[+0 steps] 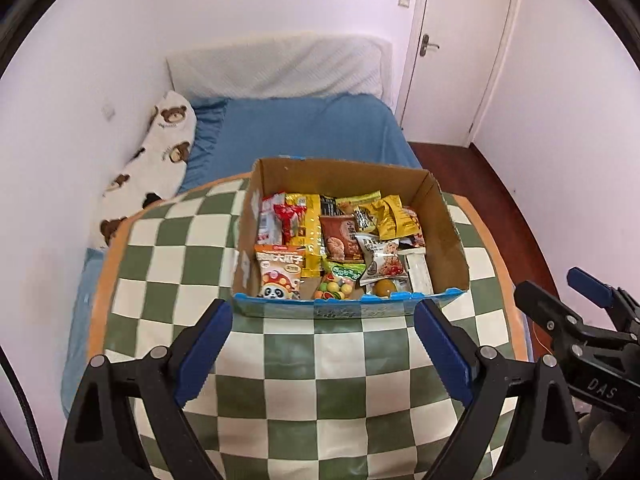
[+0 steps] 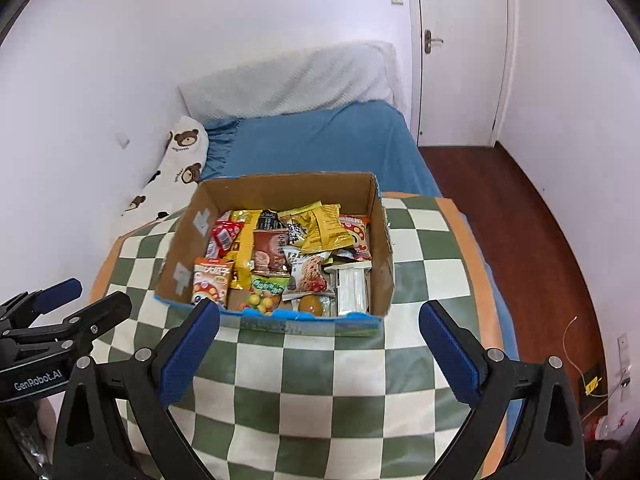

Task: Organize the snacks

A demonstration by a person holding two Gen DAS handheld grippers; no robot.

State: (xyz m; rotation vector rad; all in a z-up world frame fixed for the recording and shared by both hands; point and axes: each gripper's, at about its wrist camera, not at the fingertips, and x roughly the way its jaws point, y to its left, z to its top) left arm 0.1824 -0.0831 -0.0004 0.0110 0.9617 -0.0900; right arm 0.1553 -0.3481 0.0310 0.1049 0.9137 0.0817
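Observation:
An open cardboard box [image 1: 448, 236] [image 2: 382, 248] stands on a green and white checked table [image 1: 304, 368] [image 2: 320, 376]. It is full of snack packets: an orange panda packet [image 1: 278, 276] [image 2: 210, 284], yellow packets [image 1: 390, 216] [image 2: 326, 226], a brown biscuit packet [image 1: 340, 238] [image 2: 268, 252], a bag of coloured candy balls [image 1: 336, 284] [image 2: 266, 294]. My left gripper [image 1: 322, 320] is open and empty, just short of the box's near edge. My right gripper [image 2: 320, 320] is open and empty at the same edge. Each gripper shows at the side of the other's view.
A bed with a blue sheet [image 1: 308, 128] [image 2: 320, 144] lies behind the table, with a bear-print pillow [image 1: 160, 148] [image 2: 182, 156] by the left wall. A white door [image 1: 456, 52] [image 2: 456, 52] and dark wood floor [image 2: 520, 232] are to the right.

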